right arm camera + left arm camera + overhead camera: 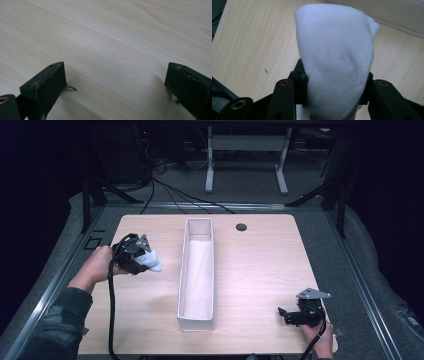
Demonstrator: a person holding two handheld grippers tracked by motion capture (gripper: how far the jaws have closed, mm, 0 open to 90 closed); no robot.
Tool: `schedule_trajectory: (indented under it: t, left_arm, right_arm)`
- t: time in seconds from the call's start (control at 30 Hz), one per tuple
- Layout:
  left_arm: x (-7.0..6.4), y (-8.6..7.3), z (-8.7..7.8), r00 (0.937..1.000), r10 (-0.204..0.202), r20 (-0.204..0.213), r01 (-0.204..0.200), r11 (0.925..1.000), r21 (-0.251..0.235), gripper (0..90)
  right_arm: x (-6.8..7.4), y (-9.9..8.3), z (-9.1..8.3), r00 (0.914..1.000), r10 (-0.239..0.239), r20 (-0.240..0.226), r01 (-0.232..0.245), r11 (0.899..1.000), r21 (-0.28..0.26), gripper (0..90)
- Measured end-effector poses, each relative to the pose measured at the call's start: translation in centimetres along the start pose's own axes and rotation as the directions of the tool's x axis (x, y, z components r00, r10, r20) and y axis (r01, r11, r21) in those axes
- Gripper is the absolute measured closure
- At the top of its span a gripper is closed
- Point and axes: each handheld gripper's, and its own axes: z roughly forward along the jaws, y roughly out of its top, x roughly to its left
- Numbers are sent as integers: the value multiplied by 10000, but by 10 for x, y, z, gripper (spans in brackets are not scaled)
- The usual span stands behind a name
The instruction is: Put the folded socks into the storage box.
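Dim room — grey carpet floor; white desk frame behind.

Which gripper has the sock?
The left gripper: its jaws clamp the white sock. The right gripper rests open on the table, holding nothing.

Left tool clamped, right tool agape

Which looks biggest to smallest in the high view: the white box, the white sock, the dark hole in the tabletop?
1. white box
2. white sock, held in the left gripper
3. dark hole, which lies farther from the camera, but the gap is plain.
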Motion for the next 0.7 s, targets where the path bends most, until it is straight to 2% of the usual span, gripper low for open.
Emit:
schedule_trajectory:
  t: [0.7]
  left_arm:
    - [-1,29,-17,9986,500,-151,-503,9986,-188,566]
  right_arm:
    - [0,0,0,10000,16,7,-16,10000,16,30]
